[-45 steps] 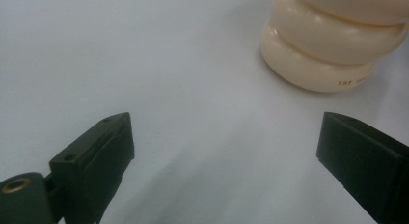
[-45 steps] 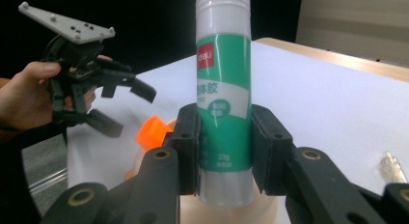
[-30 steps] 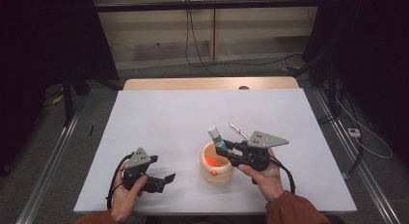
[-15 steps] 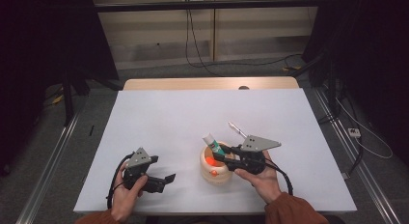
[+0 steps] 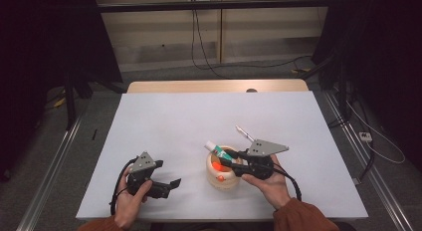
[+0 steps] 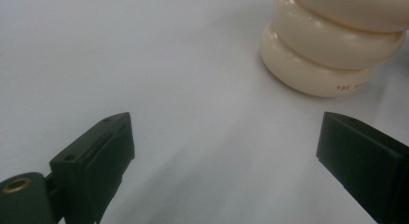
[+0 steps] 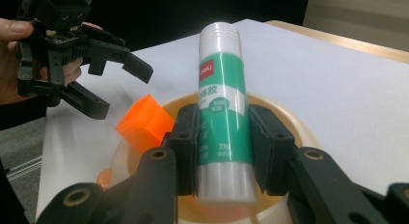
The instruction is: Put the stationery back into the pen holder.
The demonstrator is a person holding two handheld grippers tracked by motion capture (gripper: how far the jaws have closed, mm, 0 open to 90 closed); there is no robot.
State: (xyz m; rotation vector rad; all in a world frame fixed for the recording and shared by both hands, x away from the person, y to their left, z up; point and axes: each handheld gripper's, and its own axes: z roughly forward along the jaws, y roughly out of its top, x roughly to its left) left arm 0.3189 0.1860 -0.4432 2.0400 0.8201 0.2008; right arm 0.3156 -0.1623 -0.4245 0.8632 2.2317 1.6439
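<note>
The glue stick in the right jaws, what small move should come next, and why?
Probably lower it a little and open the jaws. The right gripper clamps the glue stick just above the cream cup, where an orange piece already lies, so release should drop it inside. The left gripper rests open aside.

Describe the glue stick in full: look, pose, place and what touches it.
The glue stick is a white plastic cylinder with a green label that carries red and white print and a ribbed white end. The right claw clamps its lower body between both black pads. It hangs tilted over the mouth of the cream ribbed cup, its base toward the cup's inside, beside an orange piece.
</note>
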